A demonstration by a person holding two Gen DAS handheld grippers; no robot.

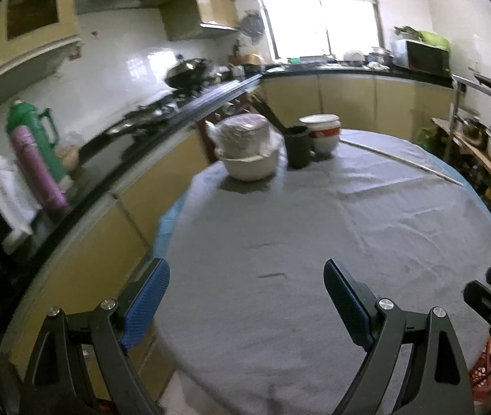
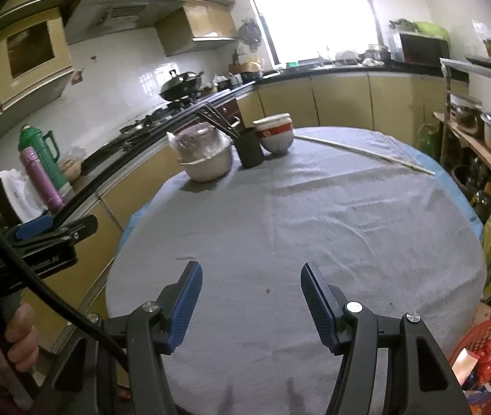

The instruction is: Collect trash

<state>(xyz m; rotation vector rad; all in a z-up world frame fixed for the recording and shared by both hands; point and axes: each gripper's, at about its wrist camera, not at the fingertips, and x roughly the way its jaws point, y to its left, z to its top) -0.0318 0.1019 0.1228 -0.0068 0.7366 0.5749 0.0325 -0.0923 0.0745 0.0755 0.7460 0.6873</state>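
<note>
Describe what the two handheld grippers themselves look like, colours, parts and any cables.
Both the left gripper and right gripper have black plastic arms with silver round bolts at the joints and two blue ribbed pads. A black cable runs across the right view. No sleeve is visible.

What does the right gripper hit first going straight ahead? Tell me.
Most likely the grey tablecloth. The right gripper points downward over the table with open, empty jaws and nothing lying ahead. The bowls and black cup sit at the far edge, probably beyond that line, though depth is uncertain.

Cloth-covered table (image 2: 314,214), bowls (image 2: 275,136), stick (image 2: 363,150)
</note>
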